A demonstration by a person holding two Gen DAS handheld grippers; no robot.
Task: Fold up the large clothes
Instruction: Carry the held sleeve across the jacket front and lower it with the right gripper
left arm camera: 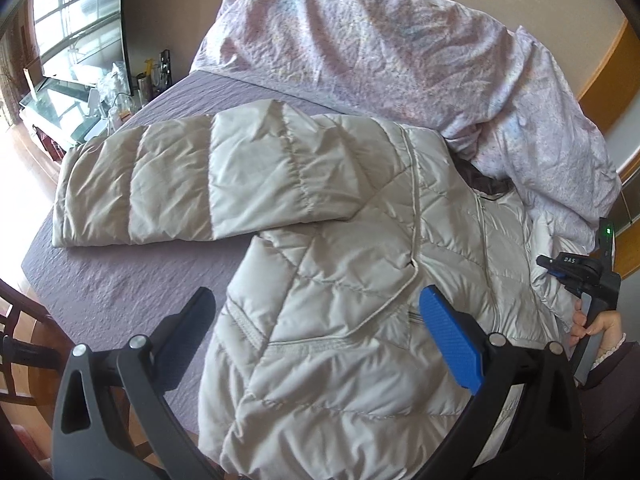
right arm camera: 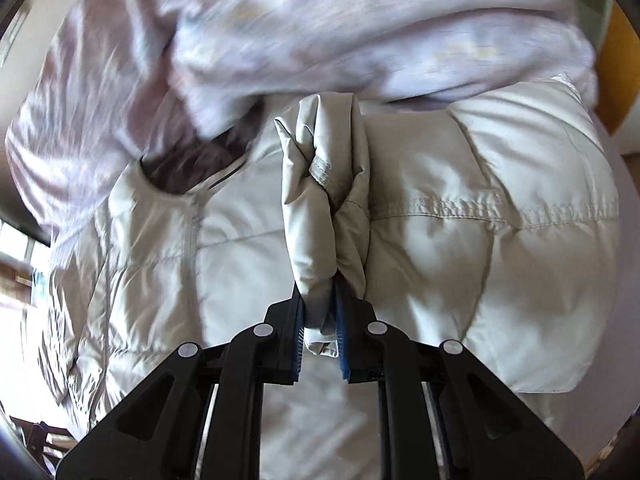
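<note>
A pale grey quilted puffer jacket point(left arm camera: 340, 288) lies flat on a purple bed sheet point(left arm camera: 120, 280). Its left sleeve point(left arm camera: 180, 184) stretches out to the left. My left gripper point(left arm camera: 316, 300) is open and hovers over the jacket's lower body, holding nothing. My right gripper point(right arm camera: 320, 304) is shut on the cuff end of the jacket's other sleeve point(right arm camera: 324, 200) and holds it over the jacket's body point(right arm camera: 460, 240). The right gripper also shows at the right edge of the left wrist view point(left arm camera: 584, 280). The dark collar lining point(right arm camera: 192, 164) shows near the top.
A crumpled pink-lilac duvet point(left arm camera: 380, 40) is heaped at the head of the bed, touching the jacket's collar. A TV point(left arm camera: 76, 20) and a cluttered stand point(left arm camera: 108, 96) sit beyond the bed's left side. A dark wooden chair point(left arm camera: 16, 340) stands at the lower left.
</note>
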